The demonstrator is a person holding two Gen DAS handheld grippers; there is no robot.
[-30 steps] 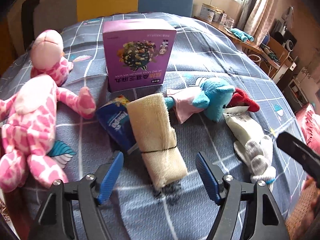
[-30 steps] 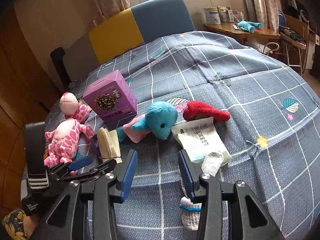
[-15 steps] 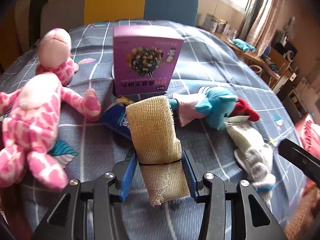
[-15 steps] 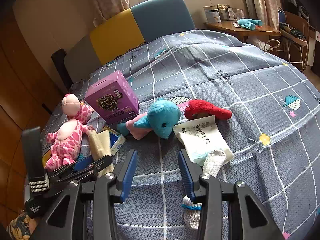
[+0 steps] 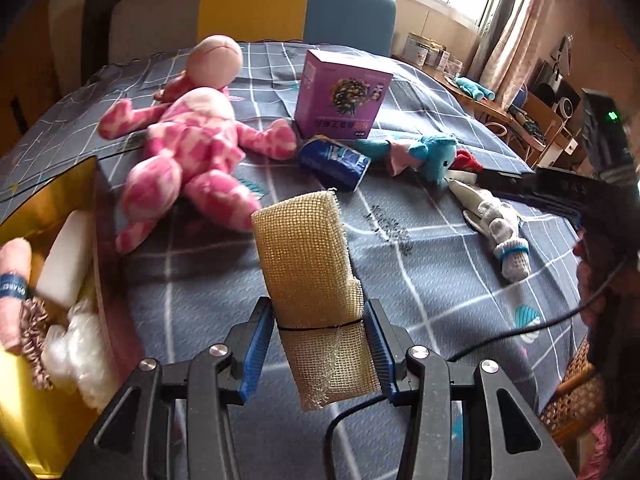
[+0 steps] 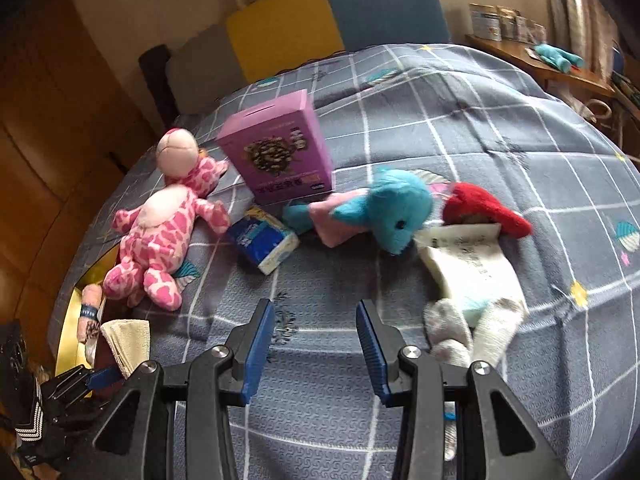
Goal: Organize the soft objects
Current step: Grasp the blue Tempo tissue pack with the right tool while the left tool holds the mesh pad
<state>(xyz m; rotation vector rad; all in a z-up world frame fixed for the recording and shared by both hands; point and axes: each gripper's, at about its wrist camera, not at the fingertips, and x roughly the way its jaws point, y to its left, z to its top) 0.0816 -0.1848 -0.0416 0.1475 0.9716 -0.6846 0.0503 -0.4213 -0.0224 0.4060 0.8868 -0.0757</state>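
My left gripper point(image 5: 318, 340) is shut on a beige mesh cloth roll point(image 5: 304, 248), held clear of the grey checked bedspread point(image 5: 420, 280). The right wrist view shows the same roll point(image 6: 128, 340) at the bed's left edge, over a yellow box point(image 6: 64, 344). That box point(image 5: 44, 200) holds a pink roll and white soft items. My right gripper point(image 6: 316, 344) hovers open over bare bedspread, nothing between its fingers. On the bed lie a pink giraffe plush point(image 6: 160, 232), a blue elephant plush point(image 6: 396, 208), a red plush point(image 6: 480, 208) and grey socks point(image 6: 460, 332).
A purple carton point(image 6: 280, 152) stands upright mid-bed with a blue tissue pack point(image 6: 262, 240) in front of it. A white packet point(image 6: 468, 264) lies under the elephant's snout. A yellow and blue headboard point(image 6: 340, 16) is behind, and a cluttered wooden desk point(image 6: 560, 64) at the right.
My left gripper closed on the beige roll, lifted it off the bed and carried it left to the yellow box. My right gripper shifted a little and rolled, still open.
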